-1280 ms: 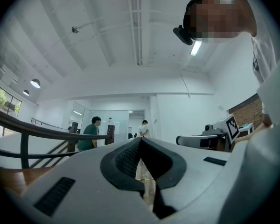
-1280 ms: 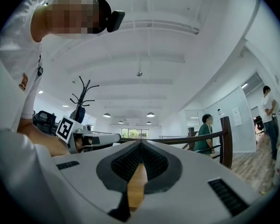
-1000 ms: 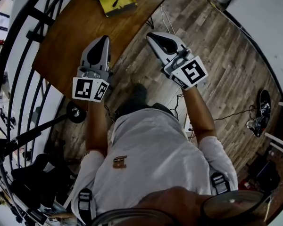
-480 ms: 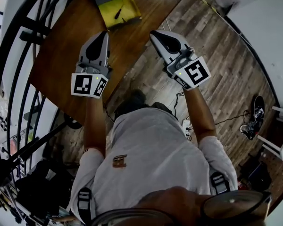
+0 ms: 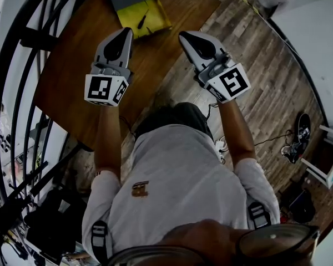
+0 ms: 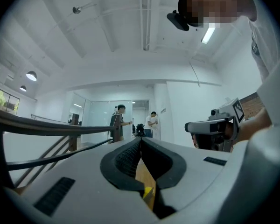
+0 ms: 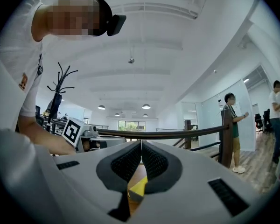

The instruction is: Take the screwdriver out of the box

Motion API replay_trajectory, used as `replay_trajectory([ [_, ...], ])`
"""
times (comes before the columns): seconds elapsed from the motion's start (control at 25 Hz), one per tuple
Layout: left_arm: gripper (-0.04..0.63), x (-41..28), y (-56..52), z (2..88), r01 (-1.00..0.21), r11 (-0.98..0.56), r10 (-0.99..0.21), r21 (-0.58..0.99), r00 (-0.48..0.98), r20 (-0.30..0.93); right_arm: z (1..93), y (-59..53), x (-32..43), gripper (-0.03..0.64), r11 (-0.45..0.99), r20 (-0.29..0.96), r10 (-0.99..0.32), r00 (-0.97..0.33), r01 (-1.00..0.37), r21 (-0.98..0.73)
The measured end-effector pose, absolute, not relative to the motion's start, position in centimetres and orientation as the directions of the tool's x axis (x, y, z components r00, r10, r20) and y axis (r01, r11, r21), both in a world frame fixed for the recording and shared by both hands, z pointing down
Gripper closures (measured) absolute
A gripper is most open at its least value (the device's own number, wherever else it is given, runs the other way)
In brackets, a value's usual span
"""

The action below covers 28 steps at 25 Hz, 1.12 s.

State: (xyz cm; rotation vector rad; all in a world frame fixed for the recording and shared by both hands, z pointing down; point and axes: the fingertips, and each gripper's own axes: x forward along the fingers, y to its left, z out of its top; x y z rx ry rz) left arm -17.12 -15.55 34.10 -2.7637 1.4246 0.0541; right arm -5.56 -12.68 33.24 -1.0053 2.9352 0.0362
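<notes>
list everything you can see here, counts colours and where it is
table: 1, brown wood, ahead of the person
box: 1, yellow inside with a grey lid at its far side, far end of the table
screwdriver: 1, dark, lying in the box
railing: 1, black, left of the table
floor: 1, wood planks, right of the table
bystanders: 2, far off by a glass wall
coat stand: 1, black, background
shirt: 1, white, on the person
left tongs: 1, grey, shut and empty, over the table
right tongs: 1, grey, shut and empty, near the table's right edge
</notes>
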Motion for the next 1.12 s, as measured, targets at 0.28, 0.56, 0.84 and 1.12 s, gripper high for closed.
replay_trajectory([
  [0.28,0.575,-16.5,-19.9,36.2,-0.806,-0.592,-0.805,-0.003,0.591,0.05,33.8,-15.6,-5.4,0.584,0.796,-0.02,-0.604,-0.796,-0.605,0.012],
  [0.56,0.575,-15.6,-24.3,40.7,-0.807,-0.59,-0.788,-0.016,0.571,0.231,34.7,-18.8,-4.8,0.584,0.816,-0.006,-0.577,-0.816,-0.577,0.018],
  [0.84,0.574,-15.3,-27.5,46.2,-0.802,-0.596,-0.729,-0.017,0.532,0.431,35.5,-21.2,-4.3,0.584,0.836,0.006,-0.548,-0.836,-0.548,0.016],
  [1.12,0.55,-15.2,-29.8,49.4,-0.802,-0.597,-0.676,-0.029,0.484,0.556,36.3,-22.6,-3.5,0.584,0.844,0.013,-0.537,-0.844,-0.537,0.007],
])
